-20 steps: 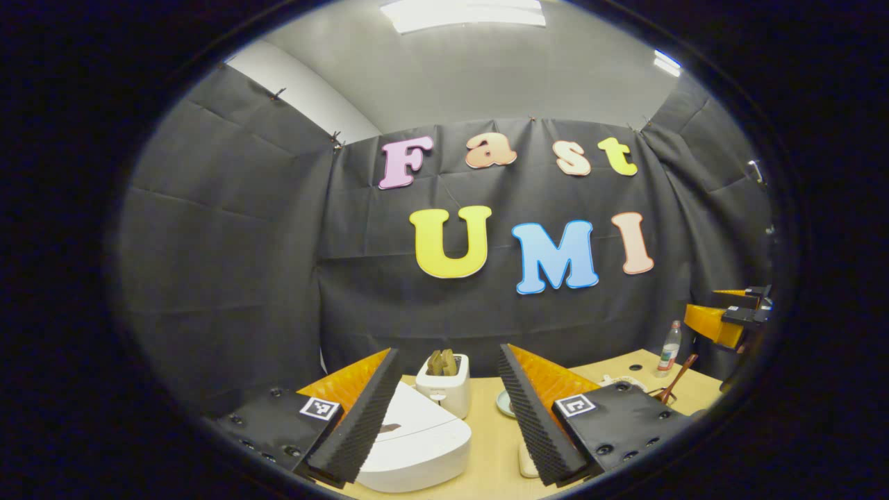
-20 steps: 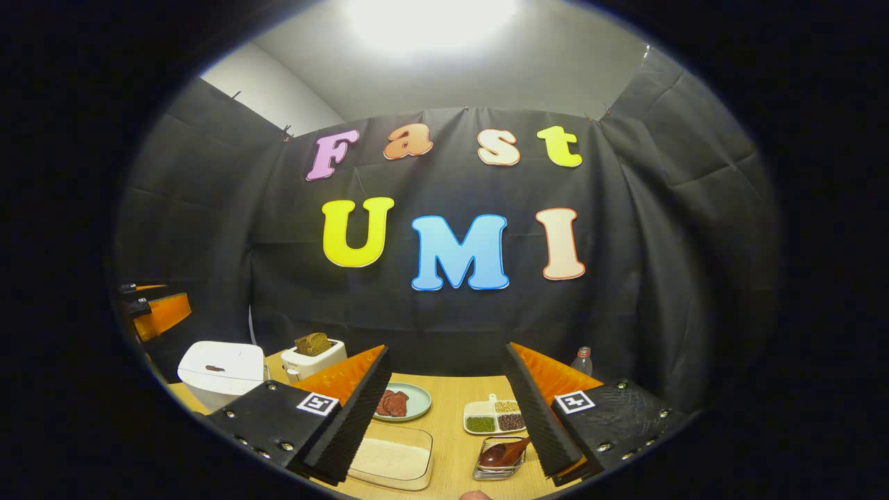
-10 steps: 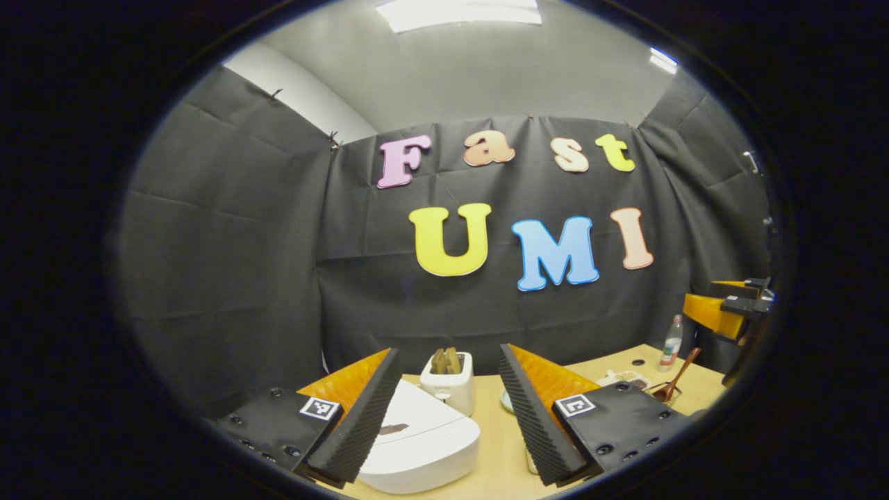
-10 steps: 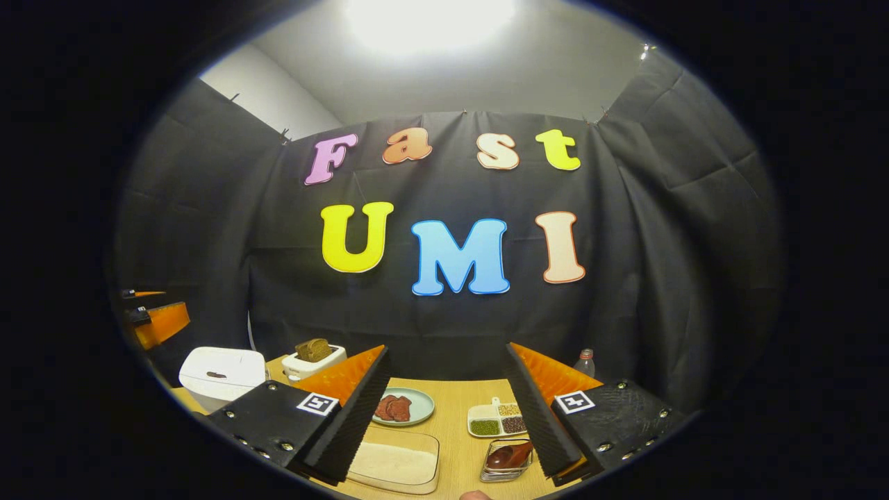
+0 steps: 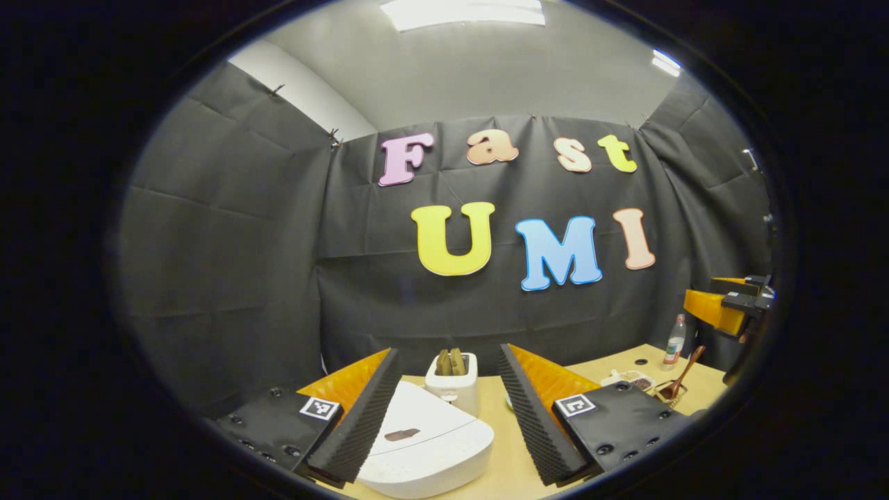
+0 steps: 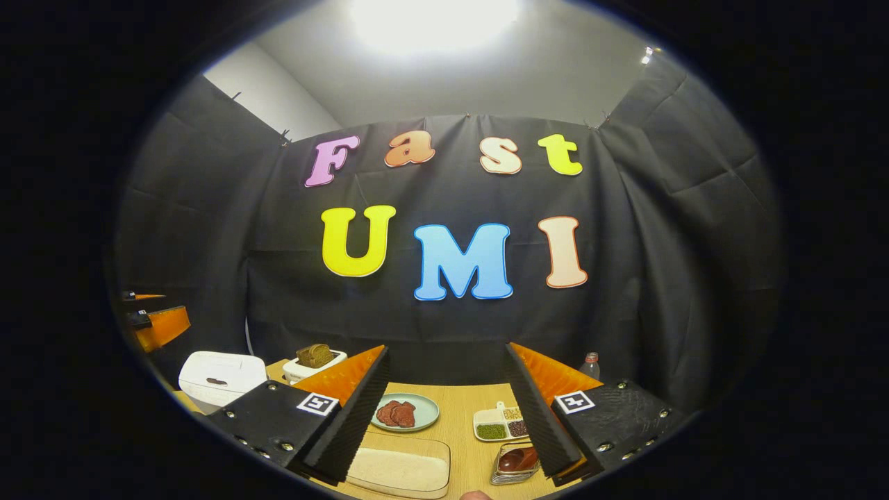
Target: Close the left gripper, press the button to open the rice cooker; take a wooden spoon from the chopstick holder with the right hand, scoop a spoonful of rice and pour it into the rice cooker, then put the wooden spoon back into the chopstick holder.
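On the wooden table (image 5: 510, 462), both hand-held grippers, left (image 5: 448, 410) and right (image 6: 444, 410), gape above the unlabelled rice cooker (image 5: 424, 444).

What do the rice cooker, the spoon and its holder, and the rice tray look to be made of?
Rice cooker: likely plastic, a smooth matte white shell with rounded edges. Spoon: looks like dark brown wood with a slight sheen on the bowl. Chopstick holder: probably metal, going by its thin shiny bars. Rice tray: clear glass or plastic; the grains show through its rim, and which of the two is unclear.
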Tool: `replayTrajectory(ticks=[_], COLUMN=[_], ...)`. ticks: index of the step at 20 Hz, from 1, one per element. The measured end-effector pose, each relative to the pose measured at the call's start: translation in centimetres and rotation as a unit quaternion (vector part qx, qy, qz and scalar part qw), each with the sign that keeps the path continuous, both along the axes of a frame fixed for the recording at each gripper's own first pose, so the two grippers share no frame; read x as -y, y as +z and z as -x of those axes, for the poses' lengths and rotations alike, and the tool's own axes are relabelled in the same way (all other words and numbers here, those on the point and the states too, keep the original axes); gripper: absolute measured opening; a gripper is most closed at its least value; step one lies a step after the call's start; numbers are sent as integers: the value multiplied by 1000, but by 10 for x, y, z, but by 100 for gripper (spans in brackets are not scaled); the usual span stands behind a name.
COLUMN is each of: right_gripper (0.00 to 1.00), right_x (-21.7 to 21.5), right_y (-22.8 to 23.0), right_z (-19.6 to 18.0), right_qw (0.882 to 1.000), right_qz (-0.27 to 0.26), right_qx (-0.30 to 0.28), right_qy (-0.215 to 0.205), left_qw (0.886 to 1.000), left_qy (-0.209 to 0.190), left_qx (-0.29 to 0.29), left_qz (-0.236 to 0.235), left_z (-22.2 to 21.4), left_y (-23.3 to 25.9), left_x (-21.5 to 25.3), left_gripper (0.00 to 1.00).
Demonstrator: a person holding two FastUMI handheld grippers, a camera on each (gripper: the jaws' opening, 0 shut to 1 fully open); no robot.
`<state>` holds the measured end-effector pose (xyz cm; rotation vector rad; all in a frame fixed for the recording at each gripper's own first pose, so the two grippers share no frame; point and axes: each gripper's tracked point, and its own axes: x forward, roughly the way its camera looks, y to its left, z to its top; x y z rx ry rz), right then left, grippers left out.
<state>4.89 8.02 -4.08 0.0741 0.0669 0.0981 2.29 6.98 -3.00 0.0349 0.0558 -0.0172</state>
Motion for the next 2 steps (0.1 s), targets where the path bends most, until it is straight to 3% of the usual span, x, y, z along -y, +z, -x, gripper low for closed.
replayTrajectory(ticks=[2], right_gripper=[98], right_x=[-3], right_y=[1], right_z=[1], right_qw=[1000], right_qz=[-1], right_qx=[0], right_qy=[-5], left_qw=[1000], left_qy=[-6], left_qx=[2], left_qz=[0], left_z=[-6], left_y=[0], left_x=[-2], left_gripper=[94])
